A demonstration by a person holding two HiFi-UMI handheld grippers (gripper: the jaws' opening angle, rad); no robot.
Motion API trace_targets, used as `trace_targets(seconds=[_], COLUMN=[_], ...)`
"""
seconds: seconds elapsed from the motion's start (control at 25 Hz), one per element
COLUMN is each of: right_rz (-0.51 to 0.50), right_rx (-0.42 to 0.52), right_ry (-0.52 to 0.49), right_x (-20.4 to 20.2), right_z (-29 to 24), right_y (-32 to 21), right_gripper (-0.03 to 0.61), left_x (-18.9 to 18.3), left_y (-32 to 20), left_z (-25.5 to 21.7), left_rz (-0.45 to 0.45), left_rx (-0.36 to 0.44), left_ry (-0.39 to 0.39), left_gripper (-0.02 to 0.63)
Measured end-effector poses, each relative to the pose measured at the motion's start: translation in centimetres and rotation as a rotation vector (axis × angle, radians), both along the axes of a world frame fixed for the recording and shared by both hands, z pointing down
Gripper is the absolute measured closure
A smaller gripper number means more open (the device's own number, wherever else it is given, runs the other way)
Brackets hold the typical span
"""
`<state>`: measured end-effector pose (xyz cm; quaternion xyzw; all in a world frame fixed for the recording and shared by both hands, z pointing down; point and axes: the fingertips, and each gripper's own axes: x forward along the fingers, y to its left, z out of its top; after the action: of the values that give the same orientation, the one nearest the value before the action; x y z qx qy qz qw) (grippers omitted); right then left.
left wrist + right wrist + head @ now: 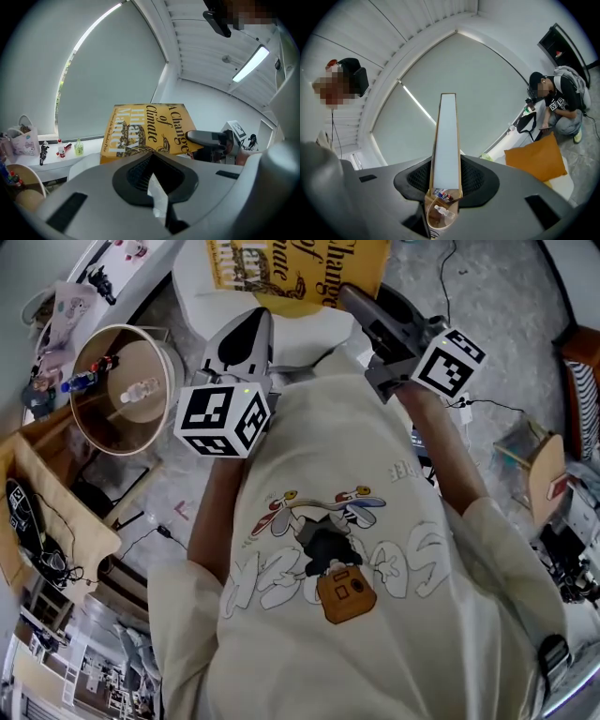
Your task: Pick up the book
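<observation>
1. At 11 o'clock in the head view, your left gripper (255, 322) meets the book's near edge. In its own view the jaws are drawn in on a thin white sliver (157, 194), which I take to be the book's pages. The yellow cover spreads face-on beyond them. The bite looks shallow, so use this side to steady the book, not to carry it.
2. At 12 o'clock the book (300, 268) spans both grippers, tilted, with its title side up towards you. It appears raised off the white surface (208, 298) beneath.
3. At 1 o'clock your right gripper (349, 294) is clamped on the book. Its own view shows the pale page edge running straight up between the pads, seated deep and square. Let this side take the weight.
4. To lift well, raise both hands at one pace and at matched height. That way the book should not twist, and the thin left pinch should not tear or slip.
5. Do not change your squeeze in mid-air. The round bin (122, 390) at 9 o'clock is well apart, so straight up looks safe.
</observation>
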<state>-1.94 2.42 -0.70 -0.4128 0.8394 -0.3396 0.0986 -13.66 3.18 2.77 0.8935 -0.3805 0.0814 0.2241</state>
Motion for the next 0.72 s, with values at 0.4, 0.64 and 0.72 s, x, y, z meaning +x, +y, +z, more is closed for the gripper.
trace_targets(seconds=[0.4, 0.64, 0.72], right_rz=[0.039, 0.046, 0.047], right_rx=[0.004, -0.001, -0.008], right_ry=[-0.016, -0.025, -0.029], right_x=[-0.1, -0.8, -1.1], right_z=[-0.3, 0.0, 0.1], right_y=[2.1, 4.3, 4.6], right_gripper=[0.417, 0.417, 0.417], left_x=[-0.1, -0.4, -0.6], left_y=[2.3, 4.4, 4.7], left_z=[0.1, 0.3, 0.4], left_rz=[0.019, 0.021, 0.018], left_rx=[-0.003, -0.004, -0.01], left_ry=[0.005, 0.013, 0.019], left_gripper=[0.609, 0.609, 0.609])
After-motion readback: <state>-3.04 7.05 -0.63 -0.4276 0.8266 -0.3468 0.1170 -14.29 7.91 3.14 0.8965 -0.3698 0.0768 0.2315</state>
